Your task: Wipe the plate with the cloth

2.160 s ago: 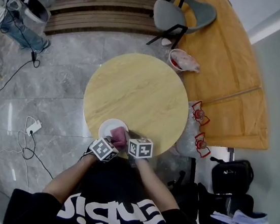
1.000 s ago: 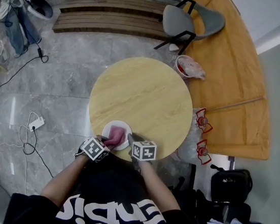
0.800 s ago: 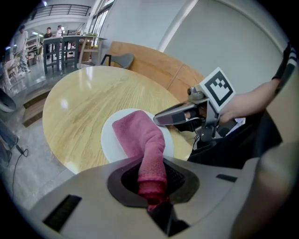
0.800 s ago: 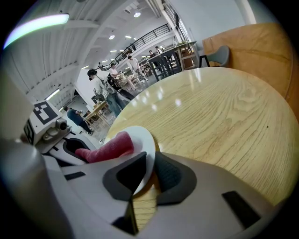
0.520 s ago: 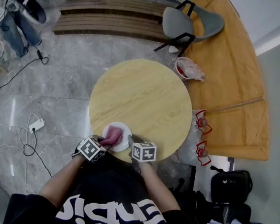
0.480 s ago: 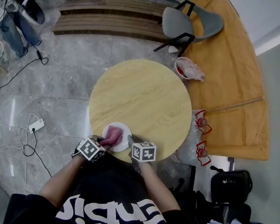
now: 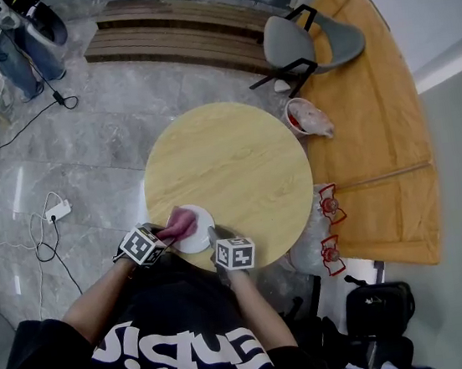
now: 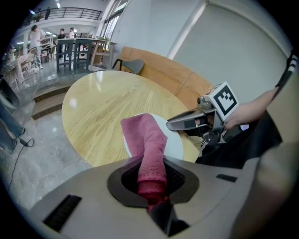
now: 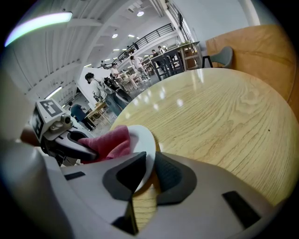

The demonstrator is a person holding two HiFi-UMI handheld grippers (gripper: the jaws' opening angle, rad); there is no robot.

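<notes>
Head view: white plate (image 7: 196, 229) sits at the near edge of the round wooden surface (image 7: 233, 166), right in front of the person, so both grippers reach it. Pink cloth (image 7: 177, 223) covers the plate's left part. Left gripper (image 7: 163, 232) comes in from the left, right gripper (image 7: 213, 235) from the near side.

Left gripper view: jaws clenched on one bunched end of the cloth (image 8: 148, 140). The free end drapes forward onto the plate (image 8: 176, 144). Gripping the end likely leaves the loose part free to drag as the wiping face. The right gripper (image 8: 180, 123) shows at the plate's far rim.

Right gripper view: jaws closed on the plate rim (image 9: 145, 140), one above and one below. The gripped edge looks slightly raised off the surface (image 9: 224, 112). My read: this is the anchor, stopping the plate sliding or spinning under the wipe. The cloth (image 9: 110, 142) lies across the side away from this grip, so the two grippers don't collide.
</notes>
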